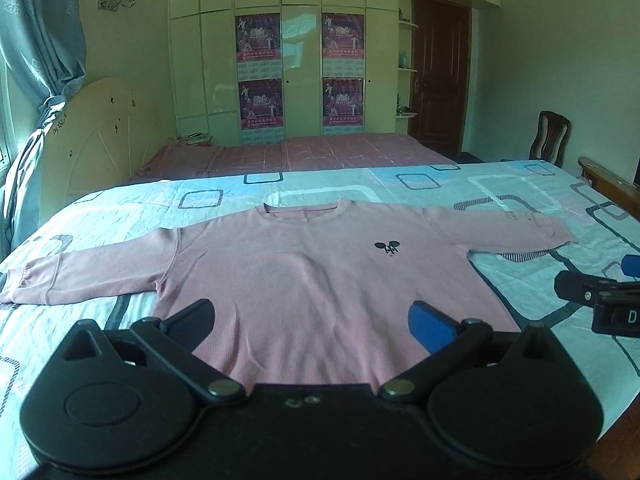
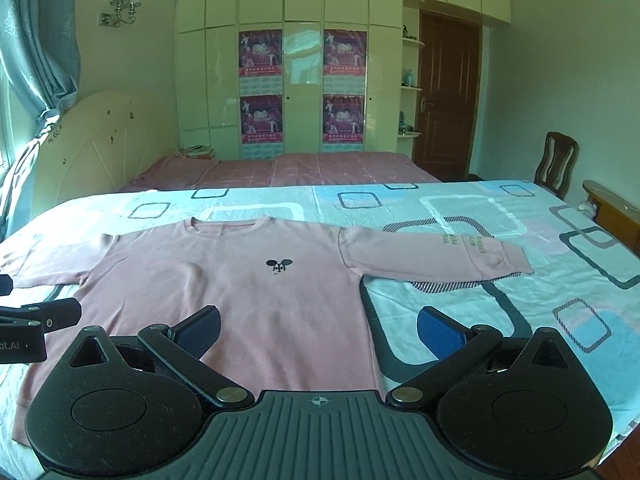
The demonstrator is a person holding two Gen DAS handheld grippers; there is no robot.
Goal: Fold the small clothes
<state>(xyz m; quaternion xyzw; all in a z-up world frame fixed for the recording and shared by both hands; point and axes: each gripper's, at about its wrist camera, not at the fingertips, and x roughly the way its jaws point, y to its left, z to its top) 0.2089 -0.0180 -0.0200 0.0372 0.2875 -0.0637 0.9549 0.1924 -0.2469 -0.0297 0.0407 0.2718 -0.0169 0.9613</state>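
Observation:
A small pink long-sleeved sweatshirt [image 1: 304,276] lies flat and face up on the patterned bedsheet [image 1: 500,196], both sleeves spread out to the sides, a small black mouse logo on its chest. It also shows in the right wrist view [image 2: 240,292]. My left gripper [image 1: 316,324] is open and empty, hovering over the shirt's bottom hem. My right gripper [image 2: 320,328] is open and empty, over the shirt's lower right edge. The right gripper shows at the right edge of the left wrist view [image 1: 600,296]; the left gripper shows at the left edge of the right wrist view [image 2: 40,320].
A second bed with a pink cover [image 1: 296,154] lies beyond this one. A white wardrobe with posters [image 1: 300,72] fills the far wall, next to a brown door [image 1: 440,76]. A wooden chair [image 1: 550,136] and a wooden bed rail [image 1: 612,182] stand at the right. Curtains [image 1: 36,40] hang at the left.

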